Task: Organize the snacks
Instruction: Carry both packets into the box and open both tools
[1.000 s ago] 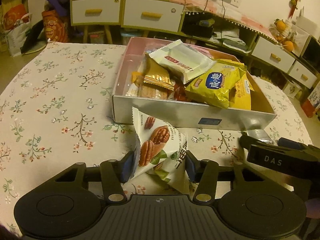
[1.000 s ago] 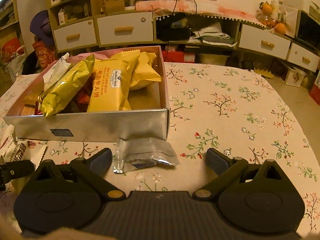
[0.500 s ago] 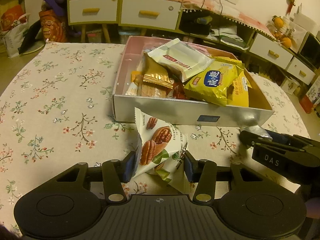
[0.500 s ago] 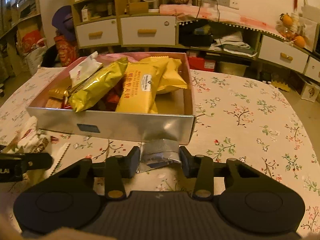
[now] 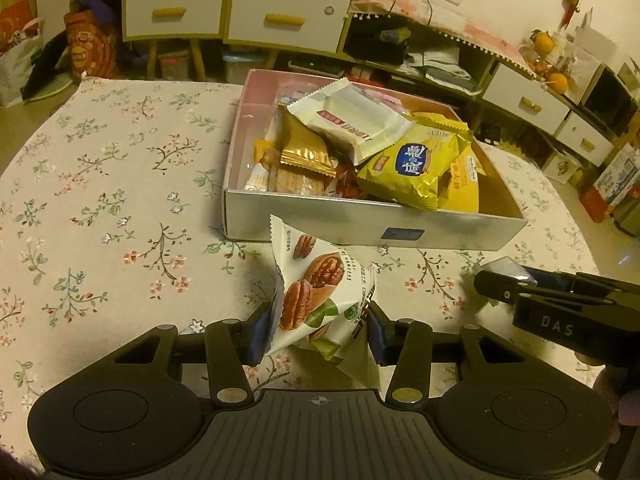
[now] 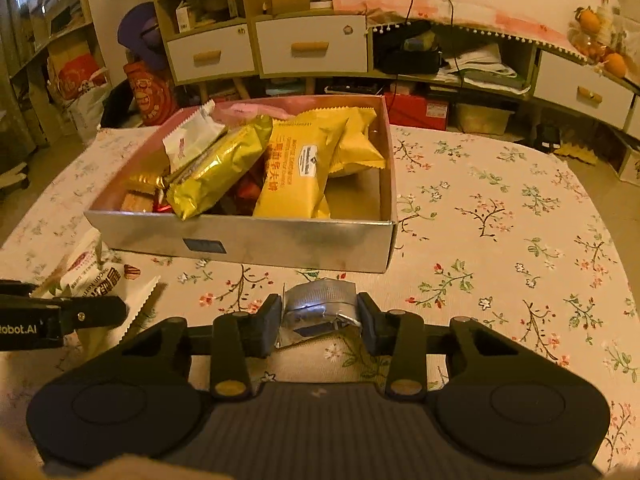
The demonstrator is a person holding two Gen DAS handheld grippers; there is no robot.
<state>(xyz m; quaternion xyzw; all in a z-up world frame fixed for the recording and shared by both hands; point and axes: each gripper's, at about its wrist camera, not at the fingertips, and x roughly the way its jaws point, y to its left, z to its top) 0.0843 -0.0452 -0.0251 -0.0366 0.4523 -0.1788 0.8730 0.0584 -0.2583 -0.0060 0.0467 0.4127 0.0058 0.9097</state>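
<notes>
The snack box (image 5: 448, 236), a silver-fronted carton with a pink inside, sits on the floral tablecloth (image 5: 100, 200) and serves as the landmark. In it lie a white packet (image 5: 352, 120), a gold foil packet (image 6: 218, 168), a yellow packet with a blue label (image 5: 416, 168) and a long yellow wafer packet (image 6: 298, 172), heaped mostly toward its left half.

Just in front of the box's near wall, toward its left end, the left gripper (image 5: 318, 334) is clamped on the pecan packet (image 5: 320, 292), both blue pads pressing into its sides; the packet stands upright and crumpled between them.

In front of the box's near wall, toward its right end, the right gripper (image 6: 320, 324) is clamped on the small silver packet (image 6: 322, 308), which bulges between the pads close to the cloth. Whether it touches the cloth cannot be told.
</notes>
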